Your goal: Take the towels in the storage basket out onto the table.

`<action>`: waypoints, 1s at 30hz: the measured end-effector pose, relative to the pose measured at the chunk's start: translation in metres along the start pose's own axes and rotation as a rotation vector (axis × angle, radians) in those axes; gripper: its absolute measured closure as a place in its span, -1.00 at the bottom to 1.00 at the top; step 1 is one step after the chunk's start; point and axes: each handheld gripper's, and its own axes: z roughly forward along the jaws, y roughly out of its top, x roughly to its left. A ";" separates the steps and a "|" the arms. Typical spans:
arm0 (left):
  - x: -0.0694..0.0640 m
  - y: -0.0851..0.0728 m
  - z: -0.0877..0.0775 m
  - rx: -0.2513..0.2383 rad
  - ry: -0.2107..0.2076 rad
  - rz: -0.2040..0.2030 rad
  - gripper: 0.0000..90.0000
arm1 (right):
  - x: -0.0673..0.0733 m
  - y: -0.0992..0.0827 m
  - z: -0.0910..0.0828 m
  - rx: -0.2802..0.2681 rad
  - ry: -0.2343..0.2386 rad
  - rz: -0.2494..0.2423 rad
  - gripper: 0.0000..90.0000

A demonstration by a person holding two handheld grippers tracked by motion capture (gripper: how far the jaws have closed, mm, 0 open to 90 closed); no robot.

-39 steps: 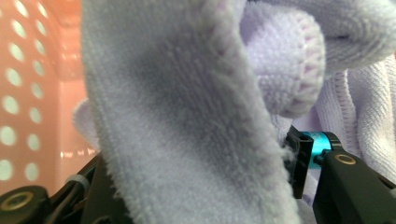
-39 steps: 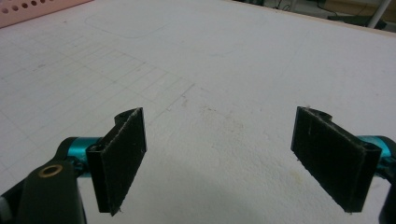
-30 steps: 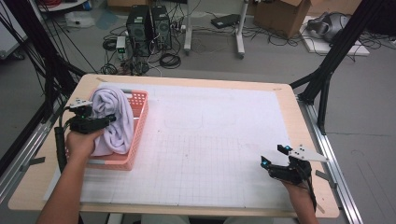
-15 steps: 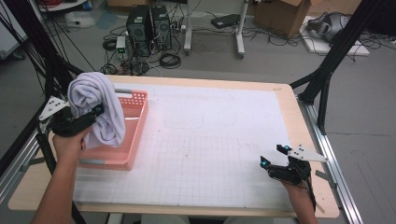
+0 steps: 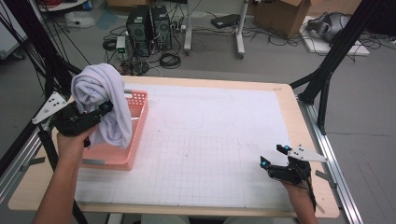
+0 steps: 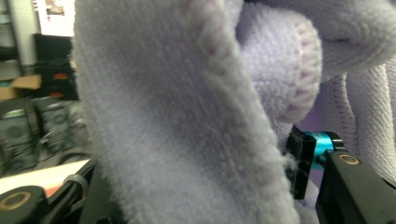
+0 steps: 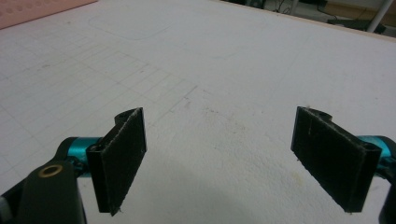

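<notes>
Towel lifted above basket, left side of table.

Left gripper (image 5: 105,108) clenched on a pale lilac towel (image 5: 100,100): fleecy pile, stitched hems, bunched in thick folds. The bundle humps over the jaws and hangs down, long axis near upright, lower end dangling into the pink slatted basket (image 5: 133,135) at the table's left edge. Right gripper (image 7: 219,158) released, jaws wide apart, nothing between them, low over the white gridded mat (image 5: 210,140) near the right corner. Wooden table (image 5: 289,105); grey floor behind with computer towers (image 5: 149,25), cables, cardboard box (image 5: 285,14).
</notes>
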 end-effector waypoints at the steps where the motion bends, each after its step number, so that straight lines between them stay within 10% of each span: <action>1: -0.004 0.001 0.002 0.000 -0.021 0.008 0.04 | 0.000 0.000 0.000 0.004 0.001 0.001 -0.62; 18: -0.091 -0.018 0.082 0.035 -0.269 0.020 0.01 | 0.001 0.000 0.000 -0.002 0.017 -0.010 -0.62; 30: -0.124 -0.050 0.121 0.137 -0.309 0.026 -0.04 | 0.001 -0.001 0.001 0.005 0.020 -0.008 -0.62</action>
